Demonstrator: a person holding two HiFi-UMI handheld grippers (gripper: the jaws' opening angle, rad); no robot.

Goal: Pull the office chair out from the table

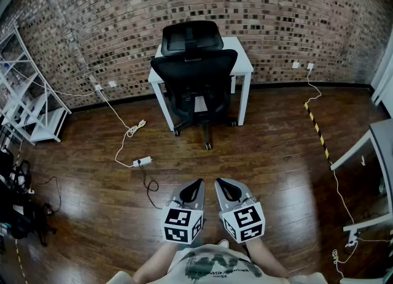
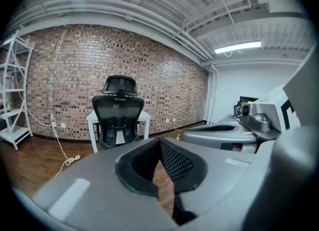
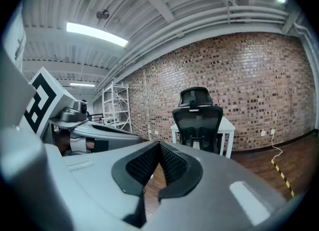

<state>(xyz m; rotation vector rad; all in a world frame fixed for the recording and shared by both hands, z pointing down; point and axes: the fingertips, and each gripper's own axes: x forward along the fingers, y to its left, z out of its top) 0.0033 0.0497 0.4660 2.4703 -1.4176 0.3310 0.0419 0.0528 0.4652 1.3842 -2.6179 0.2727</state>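
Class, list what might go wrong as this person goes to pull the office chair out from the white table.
The white cable and power strip lie on the floor left of the path; a foot or chair castor might snag them.
The left gripper and right gripper are both shut; unless opened, they may only nudge the office chair.
Pulled askew, the chair could knock a leg of the white table.

Wooden floor [image 1: 264, 160] carries office chair [image 1: 195, 74], white table [image 1: 242, 62], power strip [image 1: 142, 162].

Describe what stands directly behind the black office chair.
A white table, with the brick wall beyond it. The office chair covers the table's middle, so most of its top is hidden.
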